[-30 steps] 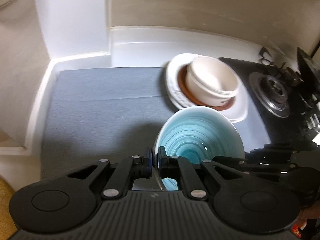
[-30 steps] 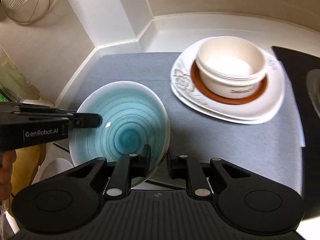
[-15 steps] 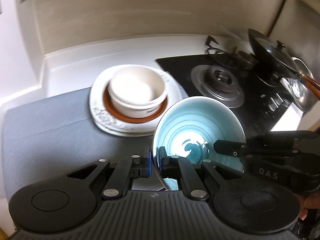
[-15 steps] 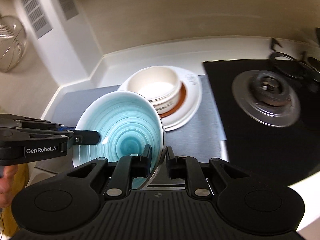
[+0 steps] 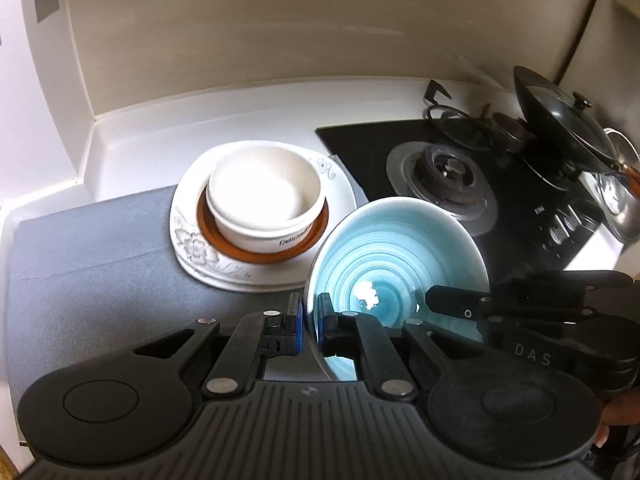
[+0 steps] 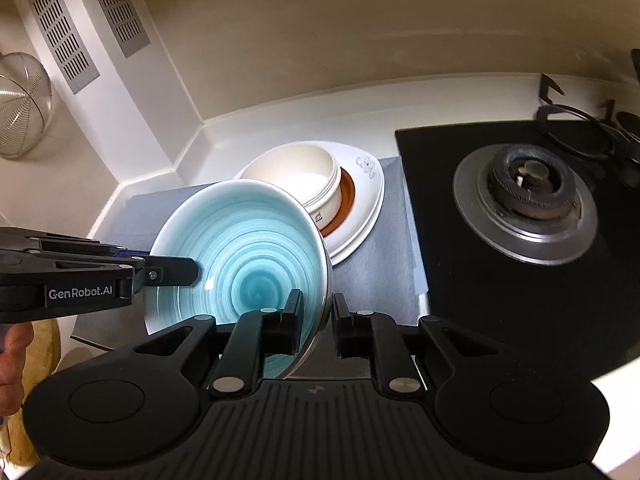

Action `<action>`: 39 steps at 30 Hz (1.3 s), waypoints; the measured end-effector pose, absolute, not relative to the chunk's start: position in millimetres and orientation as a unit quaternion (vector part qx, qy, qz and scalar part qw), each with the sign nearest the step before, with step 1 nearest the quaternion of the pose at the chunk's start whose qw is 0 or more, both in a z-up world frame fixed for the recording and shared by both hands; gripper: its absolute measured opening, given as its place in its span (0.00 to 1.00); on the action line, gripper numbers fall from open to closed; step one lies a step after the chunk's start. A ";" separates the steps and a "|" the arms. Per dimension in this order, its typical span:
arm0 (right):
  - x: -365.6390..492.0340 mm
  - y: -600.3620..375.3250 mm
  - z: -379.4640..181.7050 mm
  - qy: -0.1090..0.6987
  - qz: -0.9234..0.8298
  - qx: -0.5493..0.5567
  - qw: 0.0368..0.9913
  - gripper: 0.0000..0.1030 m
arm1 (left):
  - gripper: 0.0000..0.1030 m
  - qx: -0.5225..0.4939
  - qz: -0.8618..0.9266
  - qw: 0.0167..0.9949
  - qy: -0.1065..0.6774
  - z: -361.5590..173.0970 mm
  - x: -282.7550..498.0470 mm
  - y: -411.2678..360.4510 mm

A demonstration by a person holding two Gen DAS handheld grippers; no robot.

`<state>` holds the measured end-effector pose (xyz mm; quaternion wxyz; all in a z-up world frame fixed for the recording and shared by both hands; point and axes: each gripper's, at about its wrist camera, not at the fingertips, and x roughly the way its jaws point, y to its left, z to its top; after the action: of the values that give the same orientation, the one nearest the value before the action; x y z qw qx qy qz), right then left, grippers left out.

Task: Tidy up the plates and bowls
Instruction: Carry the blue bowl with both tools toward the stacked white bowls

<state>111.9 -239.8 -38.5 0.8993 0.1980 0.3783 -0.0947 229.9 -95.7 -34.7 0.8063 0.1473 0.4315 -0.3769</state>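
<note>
A turquoise ringed bowl [image 5: 396, 256] is held in the air between both grippers, tilted; it also shows in the right wrist view [image 6: 244, 256]. My left gripper [image 5: 309, 320] is shut on its left rim. My right gripper [image 6: 316, 316] is shut on its right rim. Behind it a cream bowl [image 5: 266, 200] sits on a brown saucer [image 5: 260, 256] on a white floral plate [image 5: 192, 240], all on the grey mat [image 5: 88, 264]. The stack also shows in the right wrist view [image 6: 320, 184].
A black gas hob [image 6: 520, 216] with a burner [image 5: 444, 180] lies right of the mat. A dark pan lid [image 5: 560, 128] and pots stand at its far right. A white counter ledge [image 5: 160, 132] and beige wall run behind. A wire strainer [image 6: 20, 104] hangs left.
Both grippers have carried the turquoise bowl up and to the right, toward the plate stack and hob. Both grips on the rim are unchanged.
</note>
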 end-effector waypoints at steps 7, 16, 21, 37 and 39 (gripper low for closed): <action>112.2 -279.1 -27.9 0.363 -0.087 0.187 0.908 0.16 | 0.07 0.145 -0.373 0.818 0.414 -22.5 226.0 -130.9; 114.7 -313.2 -20.8 0.360 -0.102 0.175 0.911 0.16 | 0.07 0.127 -0.375 0.816 0.421 -27.7 230.1 -159.2; 124.2 -317.8 -18.9 0.362 -0.098 0.162 0.913 0.16 | 0.07 0.122 -0.369 0.820 0.420 -27.1 237.1 -163.1; 169.4 -327.4 -17.4 0.363 -0.079 0.151 0.916 0.16 | 0.07 0.099 -0.340 0.839 0.413 -20.8 275.5 -172.2; 175.1 -329.2 -17.1 0.364 -0.078 0.148 0.916 0.16 | 0.07 0.095 -0.339 0.840 0.414 -21.2 280.6 -173.9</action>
<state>175.1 -329.2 -17.1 0.9161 0.1482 0.3642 -0.0783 280.6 -173.9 -21.2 0.8397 0.0951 0.4139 -0.3386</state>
